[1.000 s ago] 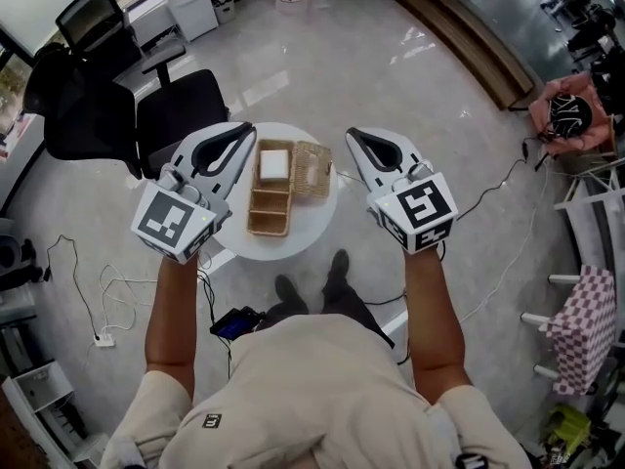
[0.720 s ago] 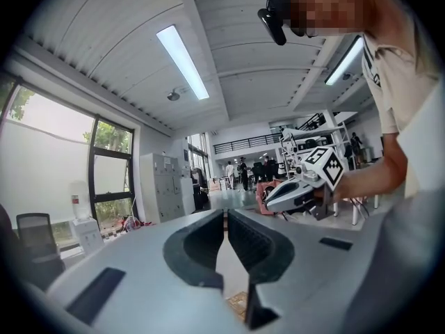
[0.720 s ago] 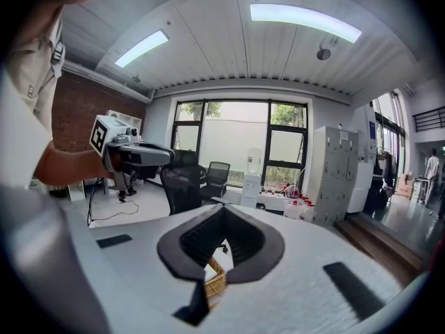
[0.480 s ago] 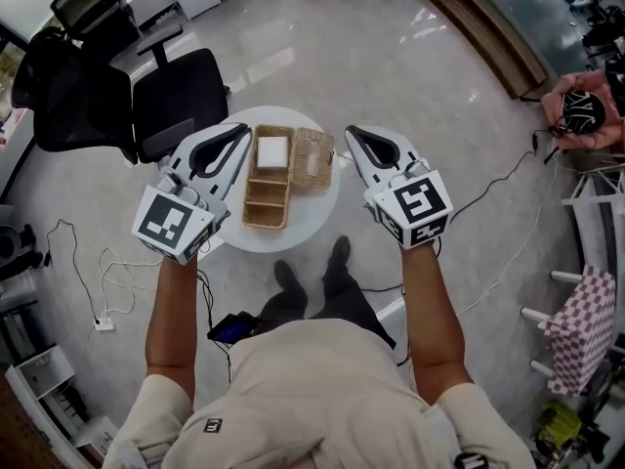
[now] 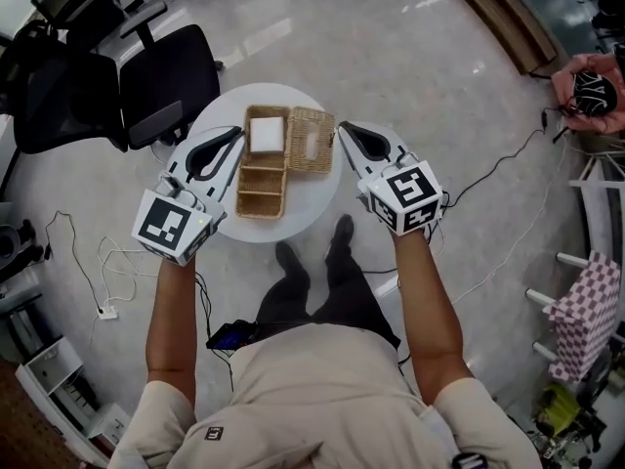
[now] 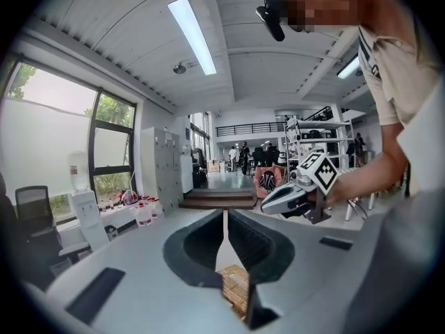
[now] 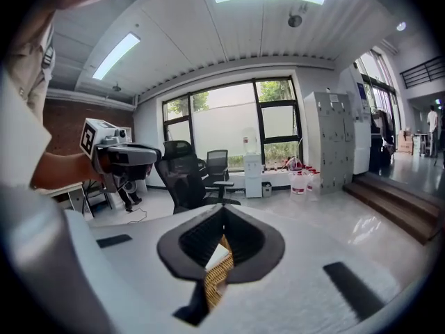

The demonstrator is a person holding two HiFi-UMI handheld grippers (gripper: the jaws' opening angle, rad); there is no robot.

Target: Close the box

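A wicker box (image 5: 262,176) with several compartments lies open on a small round white table (image 5: 220,115). Its wicker lid (image 5: 311,141) is folded out flat to the right. A white block (image 5: 267,134) fills the far compartment. My left gripper (image 5: 238,131) hovers shut just left of the box, and my right gripper (image 5: 342,126) hovers shut just right of the lid. Neither touches the box. The left gripper view shows its shut tips (image 6: 224,214) with wicker (image 6: 236,291) below. In the right gripper view the shut tips (image 7: 223,211) stand over the wicker (image 7: 215,282).
A black office chair (image 5: 168,78) stands close behind the table on the left, with a second dark chair (image 5: 54,91) beyond it. Cables and a power strip (image 5: 105,311) lie on the floor at left. The person's feet (image 5: 340,234) are under the table's near edge.
The table and box have slid up in the head view. Both grippers have come in closer beside the box and remain shut.
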